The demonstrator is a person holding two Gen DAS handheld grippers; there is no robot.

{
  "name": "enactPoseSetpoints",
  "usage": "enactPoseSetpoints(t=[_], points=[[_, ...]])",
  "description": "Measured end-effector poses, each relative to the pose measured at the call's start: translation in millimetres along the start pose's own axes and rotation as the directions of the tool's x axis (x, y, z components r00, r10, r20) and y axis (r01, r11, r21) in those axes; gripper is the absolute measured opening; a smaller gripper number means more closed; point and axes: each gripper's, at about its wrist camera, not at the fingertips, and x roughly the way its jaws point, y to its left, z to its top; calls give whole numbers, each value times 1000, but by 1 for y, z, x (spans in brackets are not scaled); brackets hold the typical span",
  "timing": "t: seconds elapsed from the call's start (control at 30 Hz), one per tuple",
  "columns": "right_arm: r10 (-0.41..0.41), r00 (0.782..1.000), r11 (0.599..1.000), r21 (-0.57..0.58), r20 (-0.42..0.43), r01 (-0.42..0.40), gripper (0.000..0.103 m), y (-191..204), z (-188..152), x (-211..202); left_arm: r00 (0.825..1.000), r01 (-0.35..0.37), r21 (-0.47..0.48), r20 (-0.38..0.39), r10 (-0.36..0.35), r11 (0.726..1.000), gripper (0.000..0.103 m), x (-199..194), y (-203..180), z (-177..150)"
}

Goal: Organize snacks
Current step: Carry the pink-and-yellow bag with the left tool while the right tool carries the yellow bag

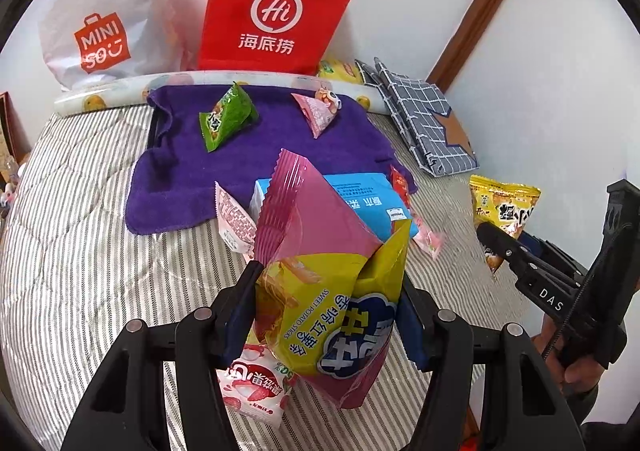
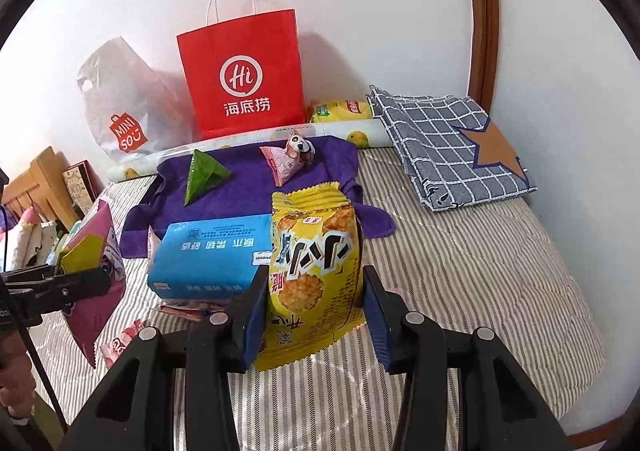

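Observation:
My left gripper [image 1: 326,315] is shut on a pink and yellow sweet potato sticks bag [image 1: 320,251], which stands upright between the blue pads above the striped bed cover [image 1: 80,271]. The same bag [image 2: 96,251] shows at the left edge of the right wrist view. My right gripper [image 2: 316,315] is shut on a yellow rice cracker bag [image 2: 316,251], both pads against its sides and its lower edge near the cover. From the left wrist view that cracker bag [image 1: 504,207] is at the far right.
A red paper bag [image 2: 244,79] and a white plastic bag [image 2: 120,103] lean on the wall. On the purple towel [image 2: 248,187] lie a green packet [image 2: 202,175] and a pink packet [image 2: 280,163]. A blue tissue pack [image 2: 208,255], a checked cloth [image 2: 448,147] and a strawberry pack [image 1: 256,391] lie nearby.

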Motion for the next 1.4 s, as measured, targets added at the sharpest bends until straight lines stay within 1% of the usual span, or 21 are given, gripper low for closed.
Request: enactPoseSetpoints(t=[0.2,0.47,0.63,0.77,0.97,1.1,1.2,1.3,1.4], points=[[-2,1000,1000,0,21,2,42,2,3,-5,1000,-2,2,6,2,1000,62,-2,0,4],[3,1000,1000,-1,18,-3,42,3,5,-3,1000,-1,-4,-4,1,1000,62,1,1,2],[4,1000,1000,-2,25,-4,42,4,9,0,1000,-2,-3,9,2,1000,62,0,1,5],[12,1000,1000,-1,24,-12,42,5,12,2,1000,-1,-9,0,1,1000,62,2,3,5],[18,999,1000,-6,38,-18,42,7,20,5,1000,-6,-6,12,6,1000,62,3,5,12],[21,999,1000,-11,36,-21,42,9,25,9,1000,1,-25,7,-1,1000,62,6,11,16],[25,999,1000,-14,39,-25,42,8,32,11,1000,-4,-38,-2,4,999,62,9,15,22],[17,999,1000,-13,40,-17,42,7,39,17,1000,-11,-39,5,11,999,62,9,18,29],[20,999,1000,-15,37,-19,42,6,47,25,1000,-17,-60,7,17,998,62,12,26,37]])
